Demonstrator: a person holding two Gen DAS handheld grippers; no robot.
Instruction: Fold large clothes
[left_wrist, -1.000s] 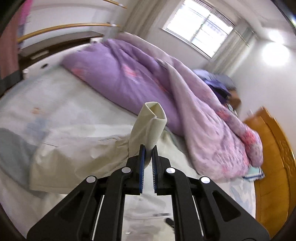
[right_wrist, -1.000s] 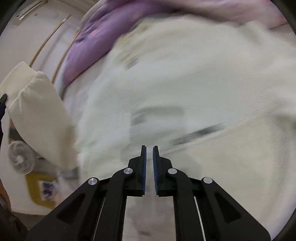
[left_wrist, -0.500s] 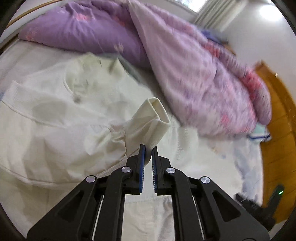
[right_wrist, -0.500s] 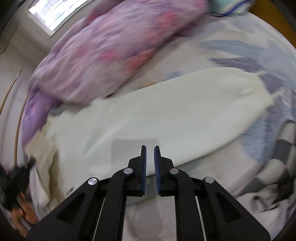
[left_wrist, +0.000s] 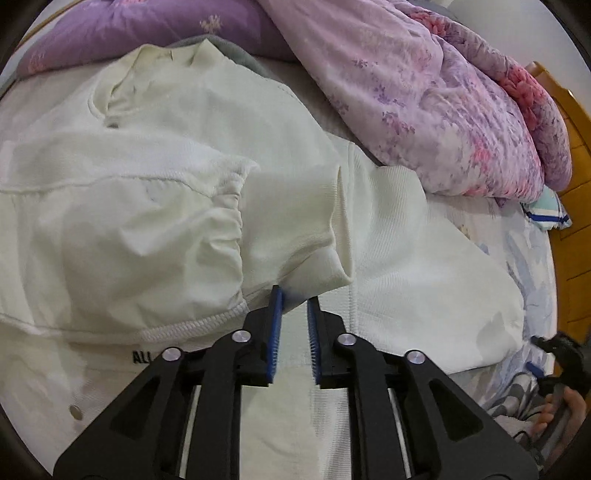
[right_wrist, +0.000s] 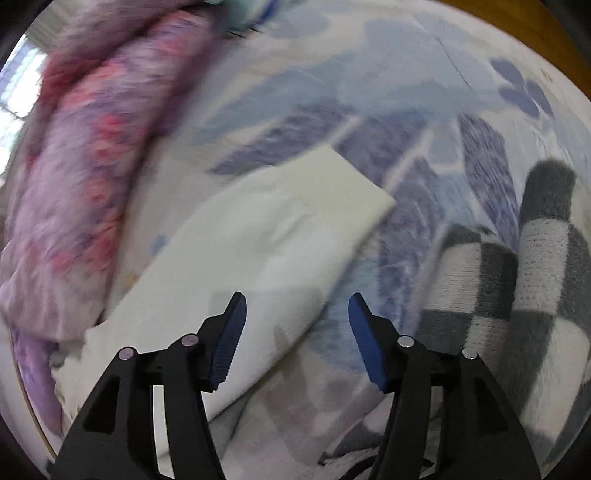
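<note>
A cream jacket (left_wrist: 184, 147) lies spread on the bed. One sleeve is folded across its body, with the ribbed cuff (left_wrist: 291, 225) resting flat. My left gripper (left_wrist: 294, 295) points down at the cuff's near edge. Its jaws are opening, a narrow gap shows between the blue pads, and they no longer press the cloth. In the right wrist view the other cream sleeve (right_wrist: 280, 229) stretches over the patterned sheet. My right gripper (right_wrist: 297, 295) hangs over that sleeve's lower edge. Its jaws are opening wide and grip nothing.
A purple and pink floral duvet (left_wrist: 443, 92) is heaped along the far side of the bed. A grey and white checked blanket (right_wrist: 517, 277) lies to the right of the sleeve. A wooden bed frame (left_wrist: 576, 155) borders the bed. The blue leaf sheet (right_wrist: 369, 92) lies beyond the sleeve.
The left gripper carried the cuff down onto the jacket body and parted its jaws, letting it go. The right gripper swept along the jacket to the other sleeve's end and opened.
</note>
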